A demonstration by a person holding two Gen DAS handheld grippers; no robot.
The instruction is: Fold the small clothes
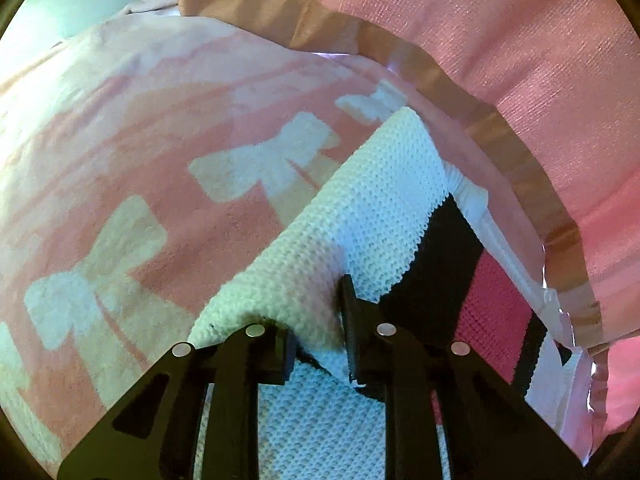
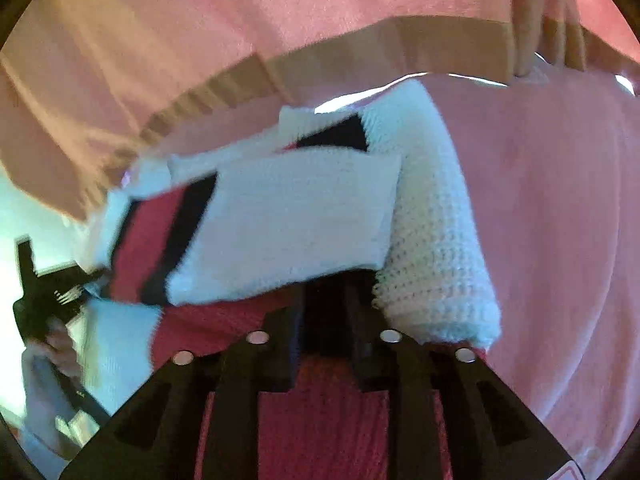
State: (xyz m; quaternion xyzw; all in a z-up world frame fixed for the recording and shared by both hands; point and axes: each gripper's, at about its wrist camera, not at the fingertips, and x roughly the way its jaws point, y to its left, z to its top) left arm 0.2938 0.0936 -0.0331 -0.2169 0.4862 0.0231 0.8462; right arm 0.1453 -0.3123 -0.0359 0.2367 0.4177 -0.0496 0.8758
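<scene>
Two hand-held grippers work one small white knitted garment with black and red bands [image 1: 384, 208], which lies on a pink fleece blanket with pale bow shapes [image 1: 120, 168]; a pink woven curtain with a tan hem [image 1: 500, 60] hangs just beyond. The left hand-held gripper [image 1: 320, 336] is clamped on a raised white fold directly ahead of its fingers, probably to lift that edge clear so it can be carried over the rest; the striped part trails off to its right. The right hand-held gripper [image 2: 326, 320] has red knit beneath and between its fingers, yet blur and shadow hide whether the pads press it, so I cannot tell its grip; a rolled white sleeve [image 2: 436, 248] sits just to its right.
</scene>
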